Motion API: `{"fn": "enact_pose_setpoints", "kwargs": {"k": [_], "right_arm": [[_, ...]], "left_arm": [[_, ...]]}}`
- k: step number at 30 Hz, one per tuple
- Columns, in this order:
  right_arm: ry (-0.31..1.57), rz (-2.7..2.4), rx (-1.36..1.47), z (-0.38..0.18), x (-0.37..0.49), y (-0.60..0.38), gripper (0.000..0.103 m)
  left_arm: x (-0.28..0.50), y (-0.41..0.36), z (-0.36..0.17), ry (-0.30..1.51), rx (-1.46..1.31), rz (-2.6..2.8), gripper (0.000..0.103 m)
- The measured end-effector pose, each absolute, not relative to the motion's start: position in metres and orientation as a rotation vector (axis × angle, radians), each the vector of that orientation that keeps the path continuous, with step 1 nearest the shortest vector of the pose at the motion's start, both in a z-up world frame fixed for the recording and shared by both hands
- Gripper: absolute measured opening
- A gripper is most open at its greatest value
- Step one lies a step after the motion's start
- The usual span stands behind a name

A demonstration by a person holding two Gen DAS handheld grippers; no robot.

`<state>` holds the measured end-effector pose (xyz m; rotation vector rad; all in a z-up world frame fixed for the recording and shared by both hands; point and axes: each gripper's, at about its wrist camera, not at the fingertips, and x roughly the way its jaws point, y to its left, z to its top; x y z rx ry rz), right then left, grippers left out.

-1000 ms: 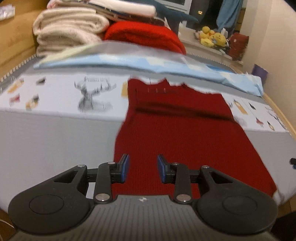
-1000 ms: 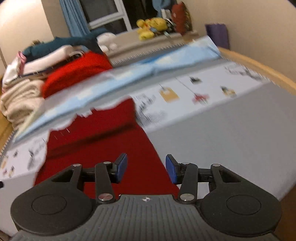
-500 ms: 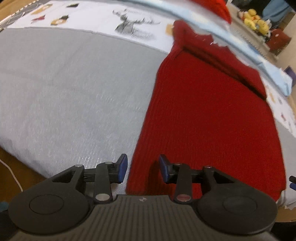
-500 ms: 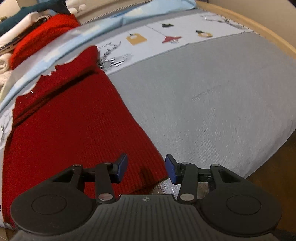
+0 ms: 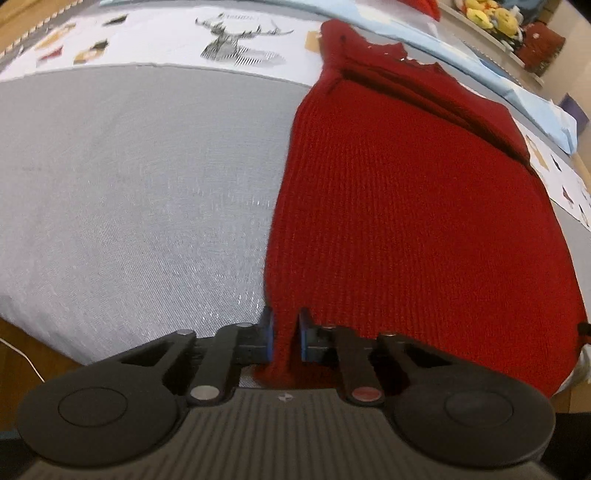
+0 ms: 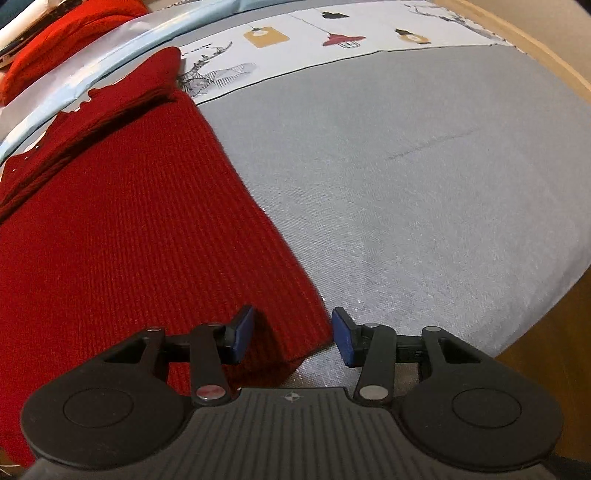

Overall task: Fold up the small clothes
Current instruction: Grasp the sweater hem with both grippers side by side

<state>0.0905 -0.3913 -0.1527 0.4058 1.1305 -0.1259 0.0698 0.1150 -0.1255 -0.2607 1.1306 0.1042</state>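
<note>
- A red knit is laid flat on the grey sheet, its top end up by the printed white strip.
- The knit's near left corner is pinched tight in the left gripper; cloth is squeezed between the blue pads.
- The right gripper is set around the near right corner. Its jaws have just been closing but a gap is left, so nothing's clamped there yet.
- Plush toys can be made out far back.
</note>
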Motion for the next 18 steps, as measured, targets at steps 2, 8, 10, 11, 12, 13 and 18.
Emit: {"fn": "enact_pose_setpoints", "kwargs": {"k": [2, 8, 10, 11, 12, 13, 18], "right_arm": [[1.108, -0.116, 0.442, -0.148, 0.085, -0.395, 0.015], [1.110, -0.125, 0.513, -0.148, 0.078, -0.403, 0.017], [1.134, -0.131, 0.528, -0.152, 0.078, -0.403, 0.021], [1.139, -0.128, 0.525, -0.152, 0.078, -0.402, 0.021], [1.139, -0.125, 0.512, -0.152, 0.078, -0.400, 0.022], [1.139, -0.118, 0.501, -0.152, 0.078, -0.398, 0.023], [1.052, -0.091, 0.533, -0.138, 0.075, -0.401, 0.011]], "left_arm": [[0.067, 0.115, -0.119, 1.107, -0.276, 0.095, 0.012], [0.061, 0.120, -0.126, 1.159, -0.343, 0.098, 0.018], [0.061, 0.118, -0.128, 1.166, -0.331, 0.095, 0.019], [0.062, 0.118, -0.128, 1.166, -0.323, 0.094, 0.019], [0.062, 0.118, -0.128, 1.166, -0.320, 0.093, 0.019], [0.062, 0.118, -0.127, 1.161, -0.313, 0.093, 0.015], [0.056, 0.111, -0.110, 1.062, -0.270, 0.086, 0.012]]}}
